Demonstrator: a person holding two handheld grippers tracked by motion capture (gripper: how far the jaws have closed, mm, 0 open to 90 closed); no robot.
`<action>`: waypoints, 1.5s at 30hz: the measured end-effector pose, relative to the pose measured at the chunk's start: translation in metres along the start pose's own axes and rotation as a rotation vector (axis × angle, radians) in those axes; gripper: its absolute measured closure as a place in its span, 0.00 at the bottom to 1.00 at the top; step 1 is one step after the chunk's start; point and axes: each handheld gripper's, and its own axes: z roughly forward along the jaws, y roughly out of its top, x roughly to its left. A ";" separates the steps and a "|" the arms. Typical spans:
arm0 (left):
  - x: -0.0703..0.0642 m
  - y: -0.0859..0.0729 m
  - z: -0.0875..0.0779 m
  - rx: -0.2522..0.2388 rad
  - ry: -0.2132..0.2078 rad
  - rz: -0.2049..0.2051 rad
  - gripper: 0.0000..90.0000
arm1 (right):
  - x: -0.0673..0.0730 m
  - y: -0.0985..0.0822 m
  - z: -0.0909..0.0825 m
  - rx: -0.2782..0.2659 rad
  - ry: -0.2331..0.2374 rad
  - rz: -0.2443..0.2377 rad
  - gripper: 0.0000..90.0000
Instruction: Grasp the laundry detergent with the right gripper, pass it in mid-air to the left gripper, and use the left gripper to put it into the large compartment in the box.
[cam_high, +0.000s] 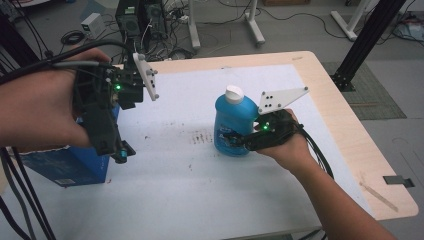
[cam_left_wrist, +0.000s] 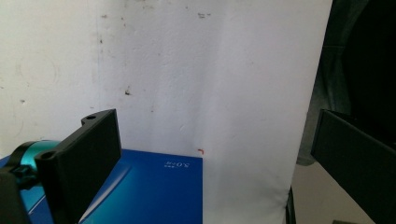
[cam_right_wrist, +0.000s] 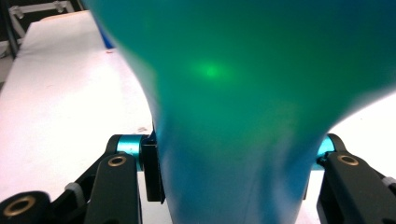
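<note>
A blue bottle (cam_high: 231, 122) with a white cap (cam_high: 234, 93) stands upright on the white sheet, right of the table's middle. My right gripper (cam_high: 235, 141) comes in from the right and is shut on the bottle's lower body. In the right gripper view the bottle (cam_right_wrist: 243, 93) looms blurred between the jaws of that gripper (cam_right_wrist: 236, 163), and both pads press its sides. My left gripper (cam_high: 117, 150) hangs at the table's left, pointing down over a blue box (cam_high: 65, 167). In the left gripper view this gripper (cam_left_wrist: 210, 154) stands open, with nothing between its jaws above the box (cam_left_wrist: 154, 186).
The white sheet (cam_high: 175, 190) covers most of a wooden table (cam_high: 345, 135) and carries dark smudges (cam_high: 202, 136) left of the bottle. The blue box sits at the table's left edge. Cables, a computer tower (cam_high: 140, 17) and frame legs lie on the floor behind.
</note>
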 end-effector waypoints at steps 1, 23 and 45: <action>0.000 0.001 -0.001 0.000 0.000 0.003 0.02 | 0.002 0.003 -0.001 0.000 0.008 -0.004 0.50; -0.004 0.030 -0.014 -0.014 0.008 0.063 0.02 | 0.047 0.046 0.020 0.029 0.192 -0.102 0.50; -0.015 0.056 -0.008 0.018 0.011 0.102 0.02 | 0.073 0.070 0.056 0.045 0.307 -0.121 0.50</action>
